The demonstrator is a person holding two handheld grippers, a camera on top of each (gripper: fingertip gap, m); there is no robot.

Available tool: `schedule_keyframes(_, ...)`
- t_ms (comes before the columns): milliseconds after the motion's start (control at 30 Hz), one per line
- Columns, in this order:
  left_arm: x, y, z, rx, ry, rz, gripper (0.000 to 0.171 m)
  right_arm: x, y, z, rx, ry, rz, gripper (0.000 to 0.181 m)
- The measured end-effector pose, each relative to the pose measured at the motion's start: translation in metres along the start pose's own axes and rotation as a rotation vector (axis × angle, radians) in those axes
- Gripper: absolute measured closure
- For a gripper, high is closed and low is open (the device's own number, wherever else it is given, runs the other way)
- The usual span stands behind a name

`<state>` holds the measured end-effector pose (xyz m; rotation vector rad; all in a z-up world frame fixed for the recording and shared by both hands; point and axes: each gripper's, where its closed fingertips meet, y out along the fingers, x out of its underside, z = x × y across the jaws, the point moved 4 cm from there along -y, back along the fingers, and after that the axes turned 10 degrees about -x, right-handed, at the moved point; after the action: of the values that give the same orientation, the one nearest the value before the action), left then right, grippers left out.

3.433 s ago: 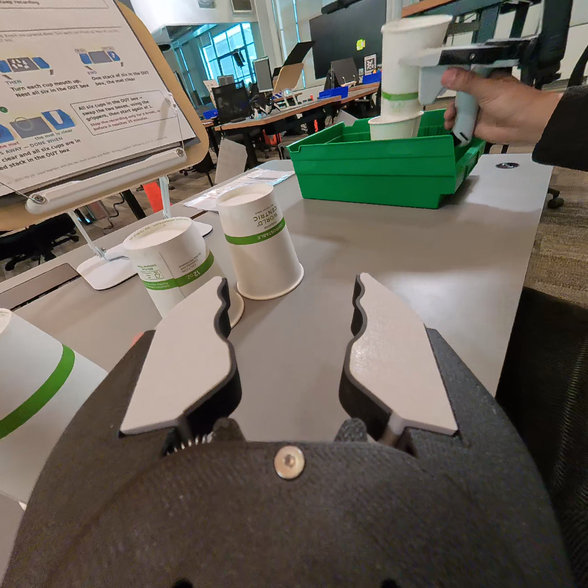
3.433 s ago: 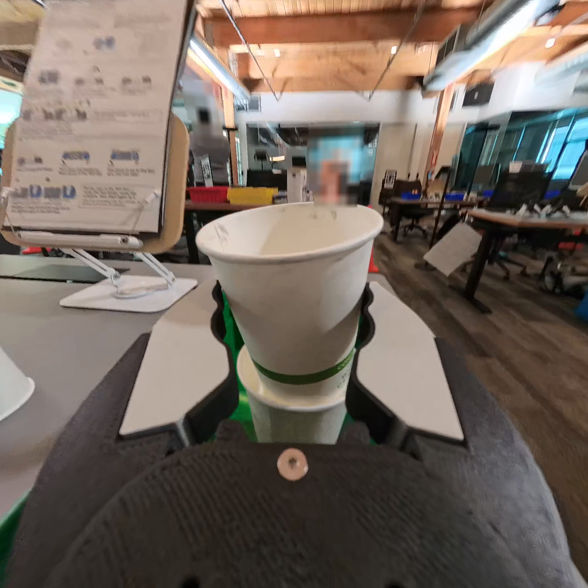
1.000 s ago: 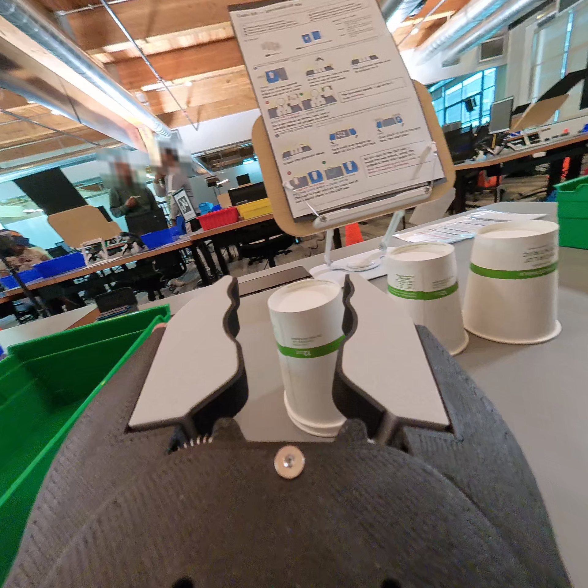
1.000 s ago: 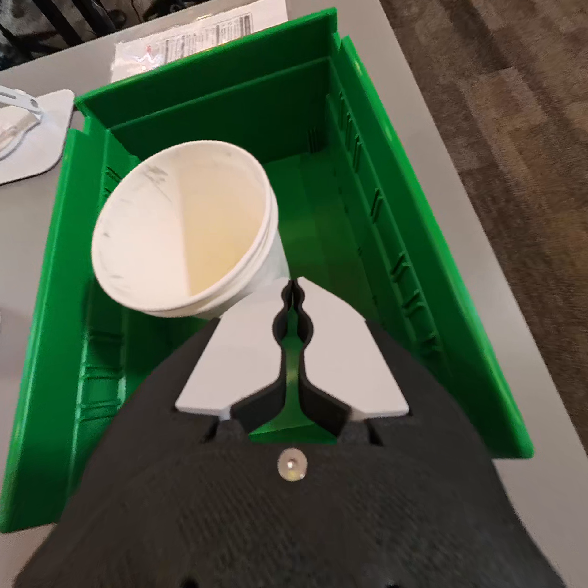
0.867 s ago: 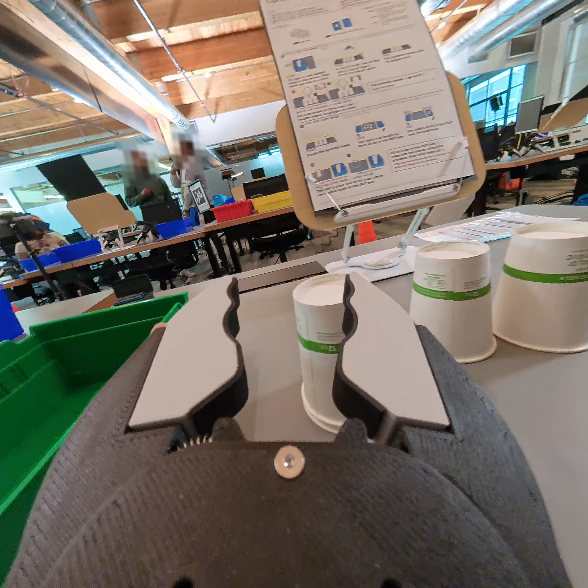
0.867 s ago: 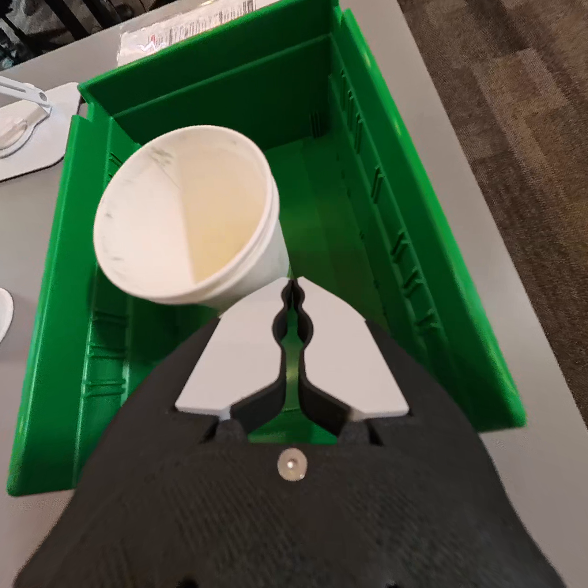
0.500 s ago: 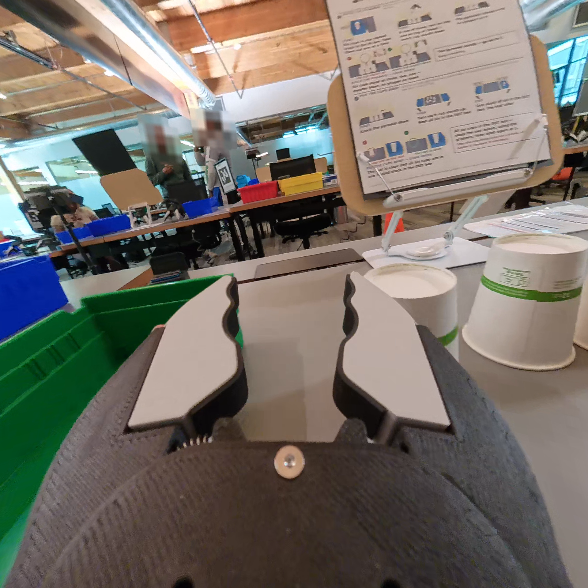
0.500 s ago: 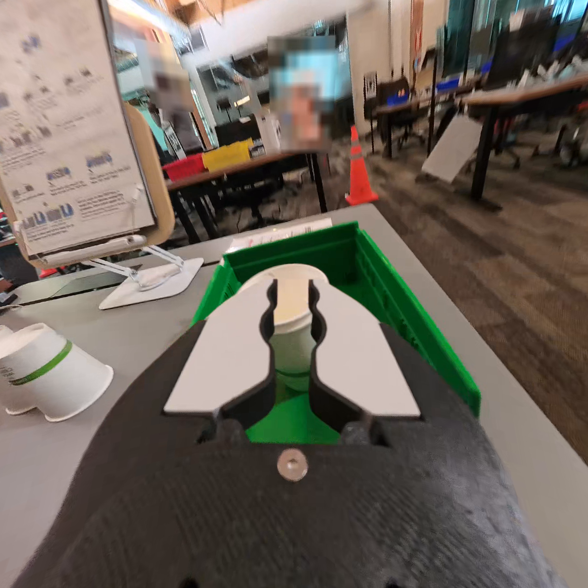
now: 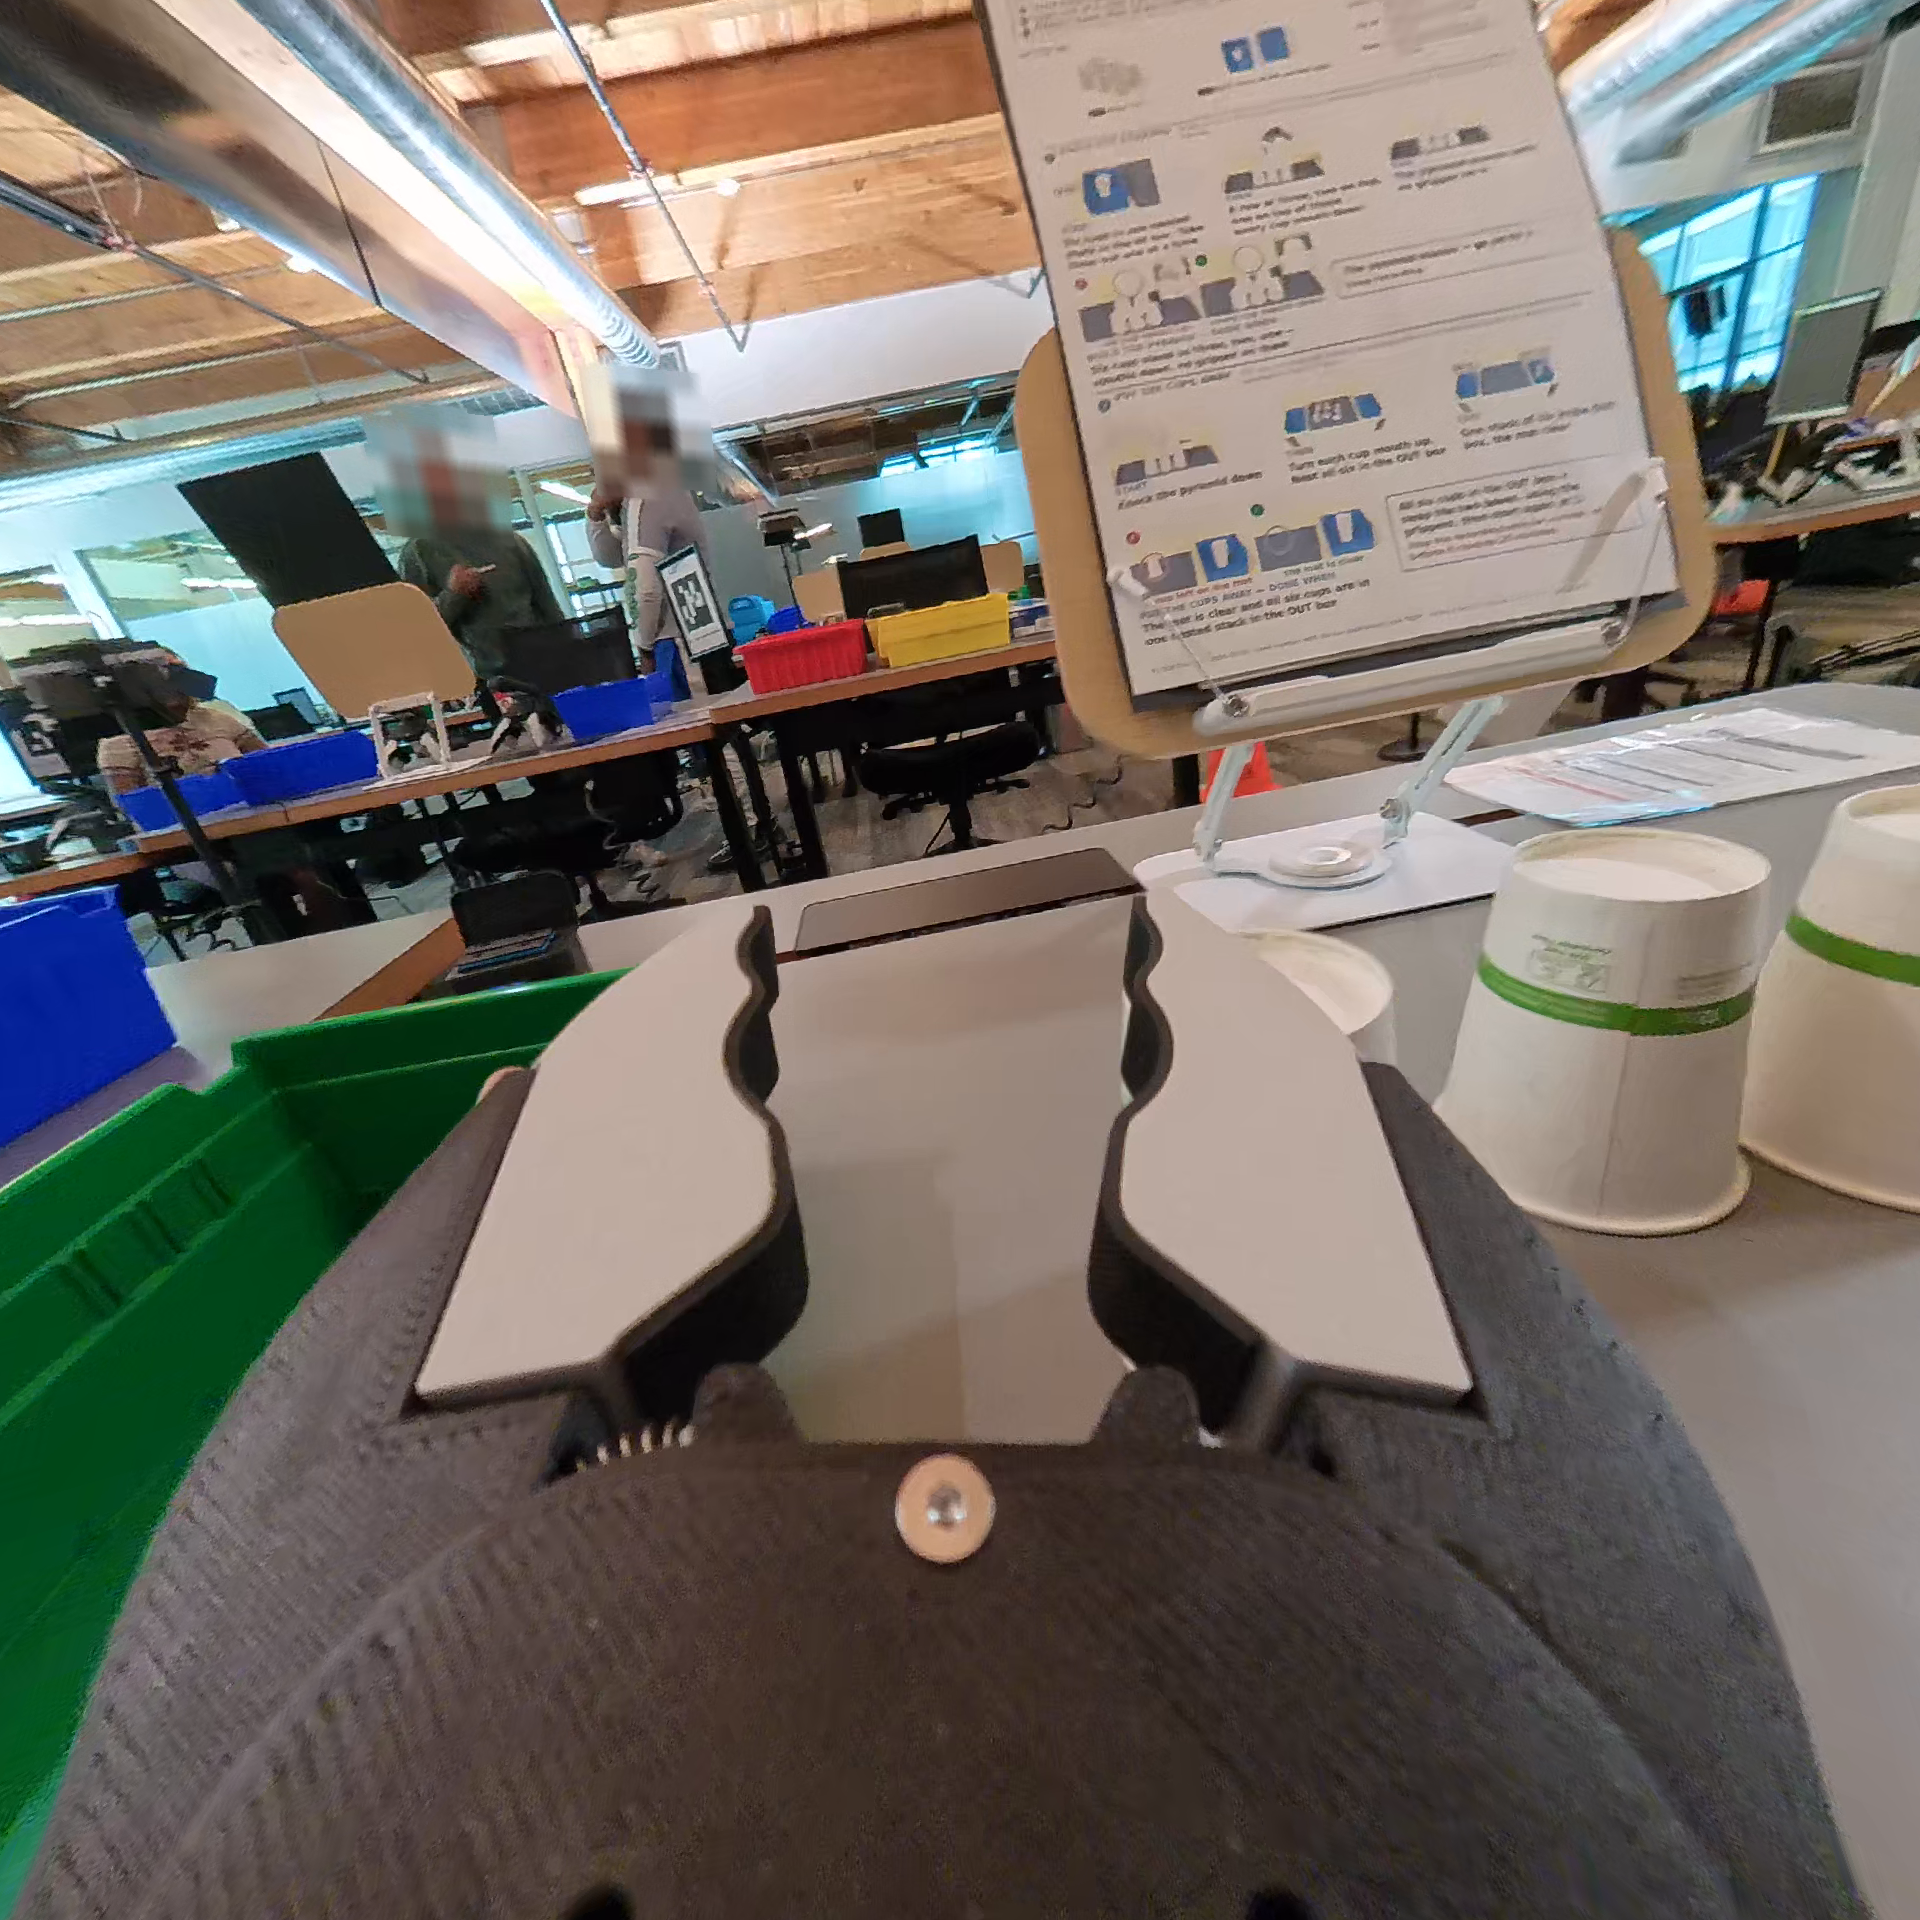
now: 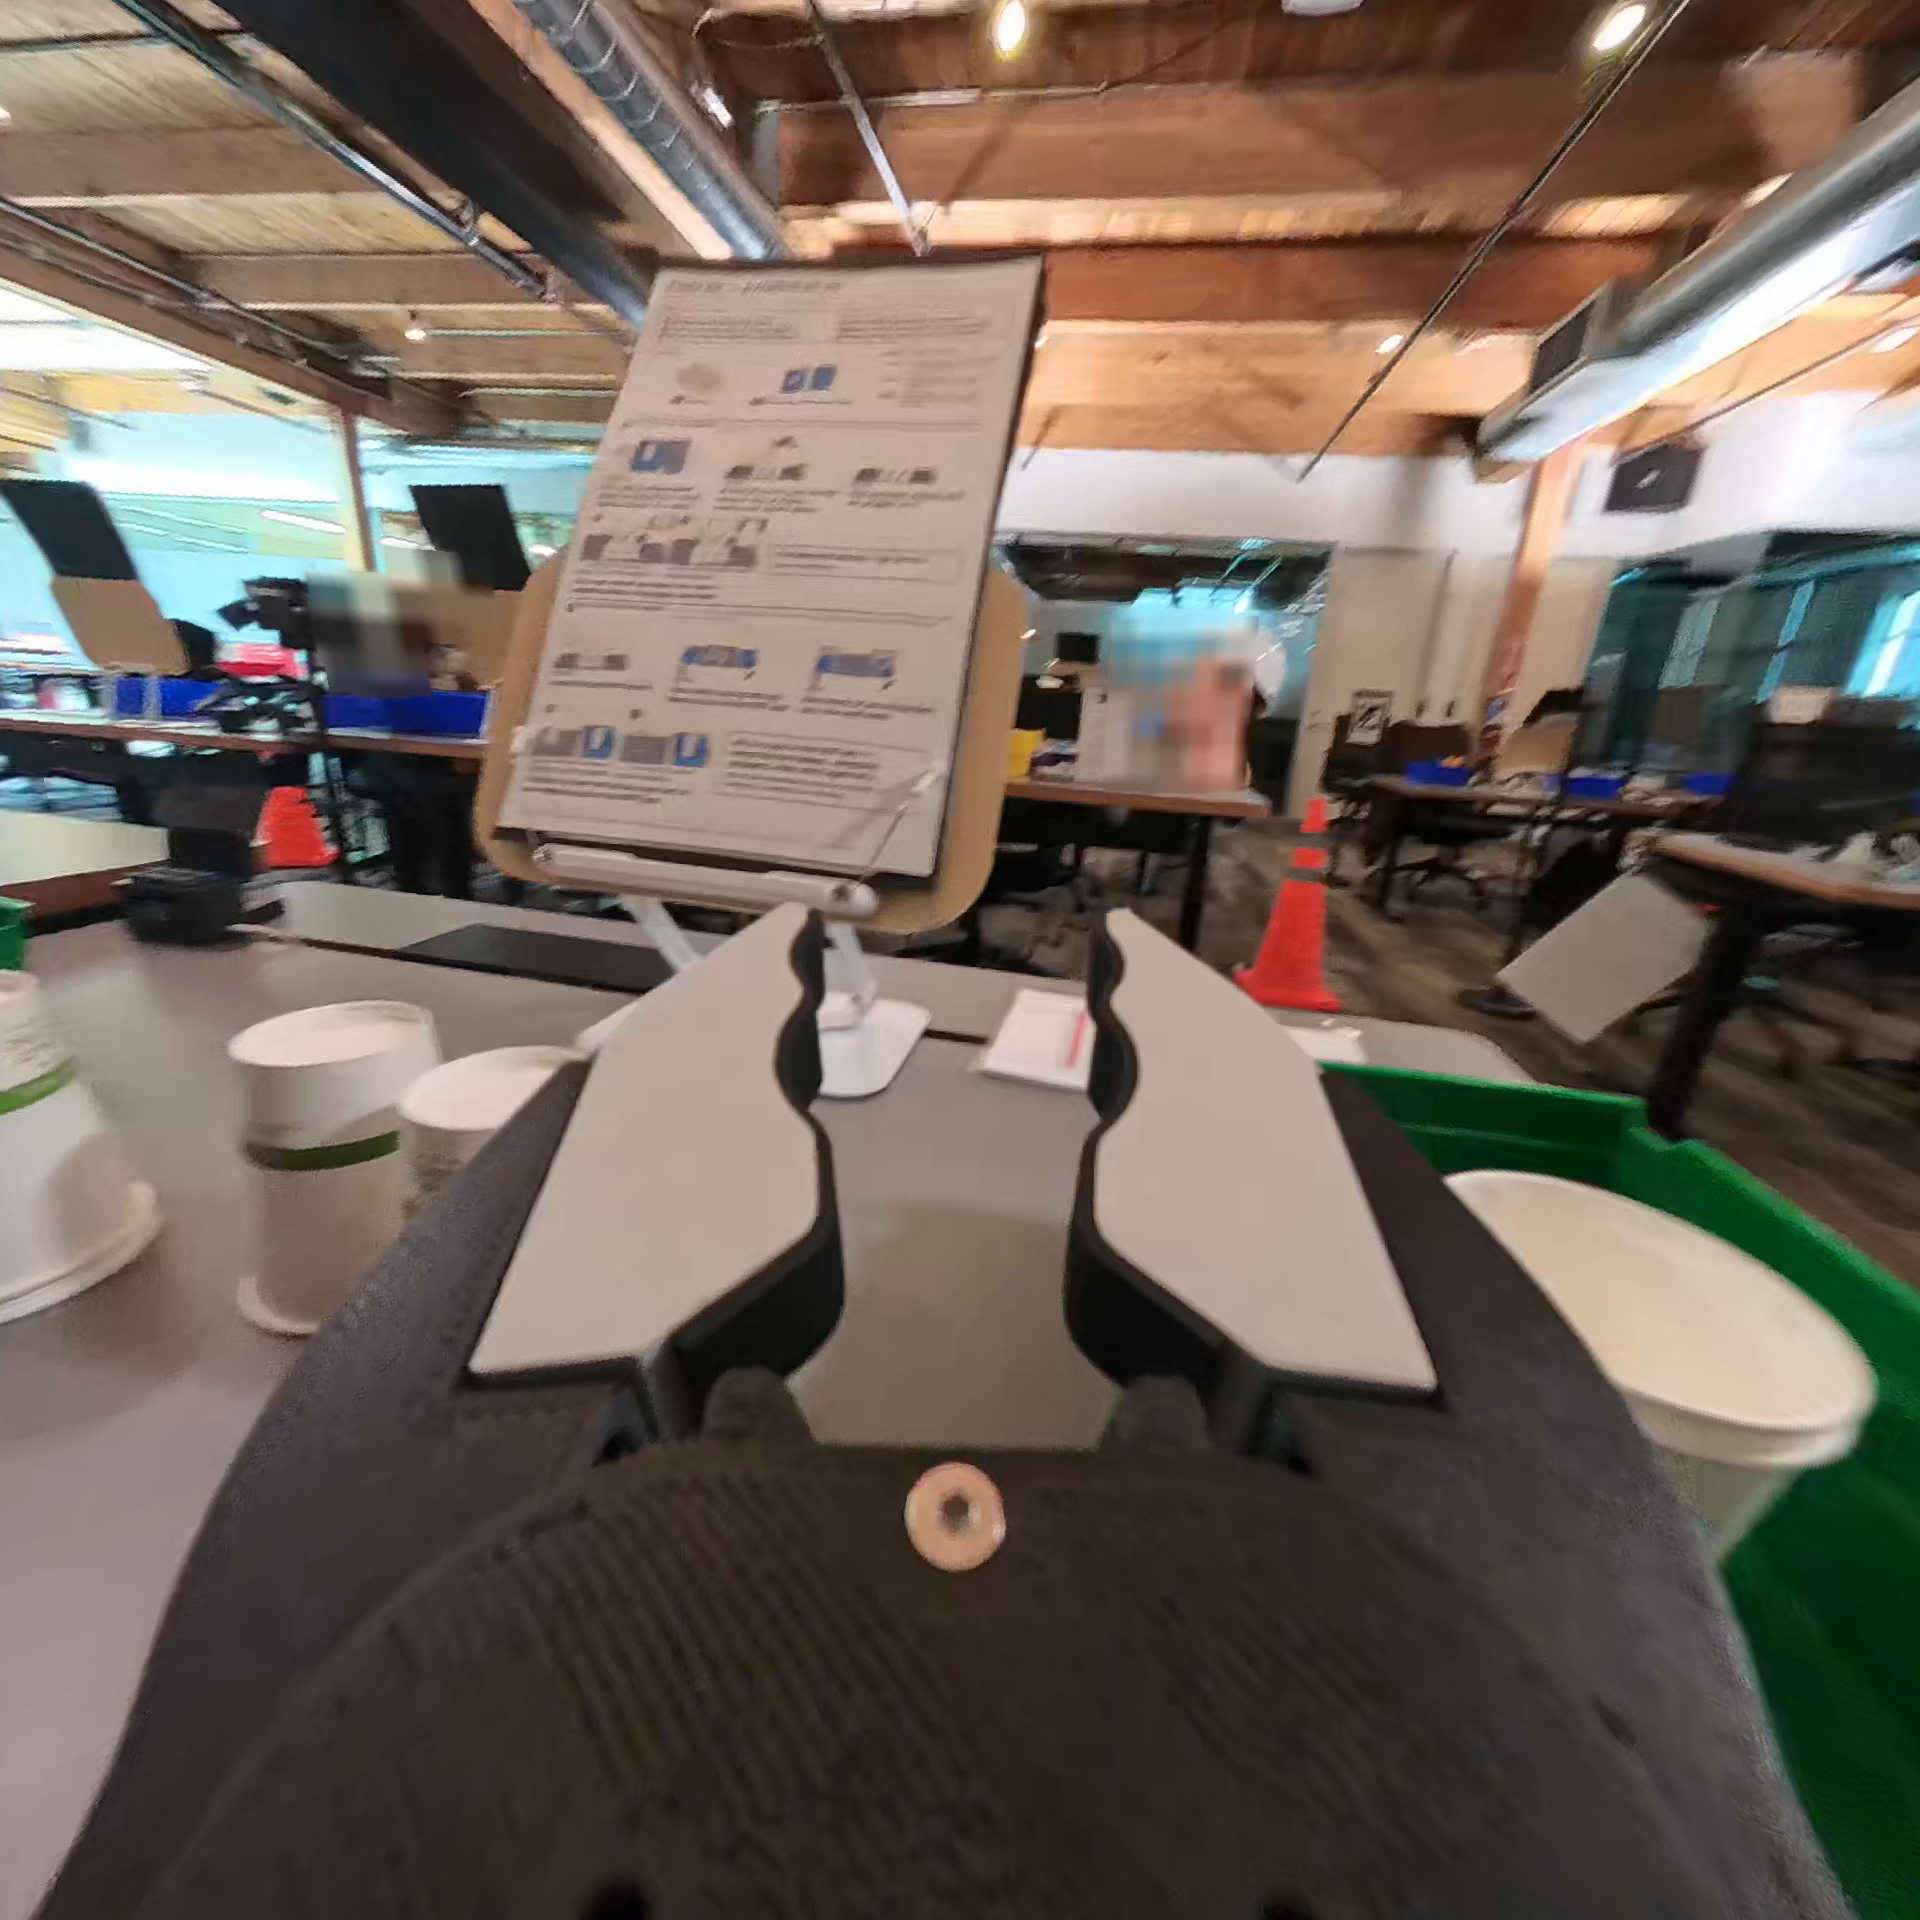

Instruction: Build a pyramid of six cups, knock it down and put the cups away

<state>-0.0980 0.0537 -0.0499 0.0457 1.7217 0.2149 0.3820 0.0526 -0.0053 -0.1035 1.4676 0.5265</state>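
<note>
My left tongs [image 9: 948, 997] have let the small cup [image 9: 1340, 997] slip off to their right and gape empty, while my right tongs [image 10: 951, 997], also spread empty, have left the stacked cups [image 10: 1662, 1340] in the green bin [image 10: 1714, 1174].

Right gripper [image 10: 951, 971] empty above the grey table [image 10: 940, 1195], jaws apart.
A nested cup stack [image 10: 1652, 1325] stands upright in the green bin [image 10: 1829, 1621] at the table's right edge; upturned paper cups [image 10: 322, 1132] stand toward the left edge, the instruction stand [image 10: 769, 634] toward the far edge.
</note>
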Motion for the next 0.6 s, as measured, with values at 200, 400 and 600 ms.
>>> schedule_keyframes(200, -0.005, -0.001, 0.016, 0.054, -0.107, -0.017, 0.106, 0.022, 0.024, -0.056, -0.197, 0.188, -0.046, 0.113)
schedule_keyframes(400, 0.008, 0.005, 0.031, 0.087, -0.18, -0.094, 0.105, 0.049, 0.044, -0.095, -0.283, 0.017, -0.134, 0.099)
schedule_keyframes(600, 0.019, 0.006, 0.041, 0.112, -0.017, -0.088, 0.105, 0.079, 0.056, -0.102, -0.377, 0.039, -0.232, 0.091)
